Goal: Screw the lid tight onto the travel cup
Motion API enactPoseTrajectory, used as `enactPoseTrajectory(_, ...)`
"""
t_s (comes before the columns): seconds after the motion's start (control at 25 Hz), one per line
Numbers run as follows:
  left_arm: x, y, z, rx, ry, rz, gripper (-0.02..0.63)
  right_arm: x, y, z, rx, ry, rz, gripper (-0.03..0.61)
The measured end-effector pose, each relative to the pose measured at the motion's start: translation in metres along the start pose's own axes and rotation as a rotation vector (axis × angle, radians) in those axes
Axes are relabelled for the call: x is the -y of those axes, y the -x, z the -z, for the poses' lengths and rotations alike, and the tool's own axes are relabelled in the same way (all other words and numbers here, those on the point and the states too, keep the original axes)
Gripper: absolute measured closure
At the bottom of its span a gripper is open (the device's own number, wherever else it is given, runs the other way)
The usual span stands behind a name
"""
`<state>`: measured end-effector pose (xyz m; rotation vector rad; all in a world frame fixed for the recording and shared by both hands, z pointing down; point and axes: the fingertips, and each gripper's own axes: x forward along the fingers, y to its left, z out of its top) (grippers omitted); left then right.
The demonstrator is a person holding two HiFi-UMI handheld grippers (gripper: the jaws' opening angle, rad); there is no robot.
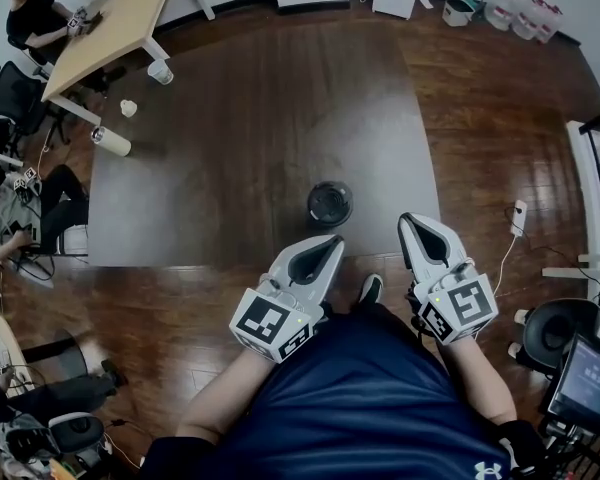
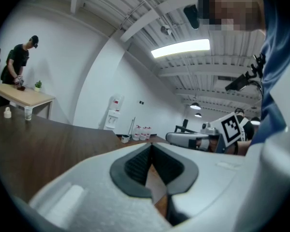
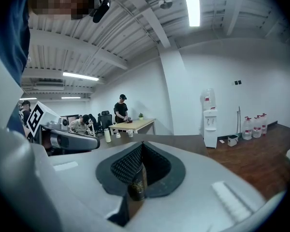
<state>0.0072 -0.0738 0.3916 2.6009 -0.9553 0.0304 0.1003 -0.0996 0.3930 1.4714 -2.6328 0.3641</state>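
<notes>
Holding left gripper [image 1: 332,240] and right gripper [image 1: 408,218] just over the near edge of the dark table [image 1: 230,168], both shut tight with nothing between the jaws. Spotting the travel cup [image 1: 330,203] upright, close to that near edge, a little beyond the left tips and left of the right tips, touching neither. Plenty of bare tabletop left, right and far of the cup, right out to the edges. Wood floor open past the right edge. Over at the far left corner: white bottle [image 1: 110,141], small white item [image 1: 128,108] and clear cup [image 1: 160,71], all well apart from the travel cup, contents unreadable. Looking down on the travel cup: dark round top, lid on or off impossible to tell.
</notes>
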Motion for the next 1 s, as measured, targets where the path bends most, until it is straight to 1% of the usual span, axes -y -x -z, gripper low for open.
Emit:
enactPoseTrajectory(0.2,-0.004,-0.001,-0.004,-0.004,-0.001,0.006,0.608,-0.001,-0.004,-0.002,0.001,0.005,0.004,0.568)
enactPoseTrajectory(0.4,-0.002,-0.001,0.001,-0.012,-0.010,0.013,0.609,0.000,-0.001,0.002,0.002,0.000,0.011,0.568)
enactPoseTrajectory(0.64,0.003,-0.009,0.002,-0.001,-0.020,0.038,0.609,0.007,0.002,0.001,0.014,-0.002,0.026,0.568)
enactPoseTrajectory(0.84,0.001,-0.013,-0.003,-0.011,-0.018,0.034,0.609,0.011,0.002,0.002,0.016,-0.009,0.038,0.568)
enactPoseTrajectory(1.0,-0.003,-0.015,-0.003,-0.002,-0.025,0.044,0.608,0.014,-0.002,0.001,0.017,-0.012,0.042,0.568)
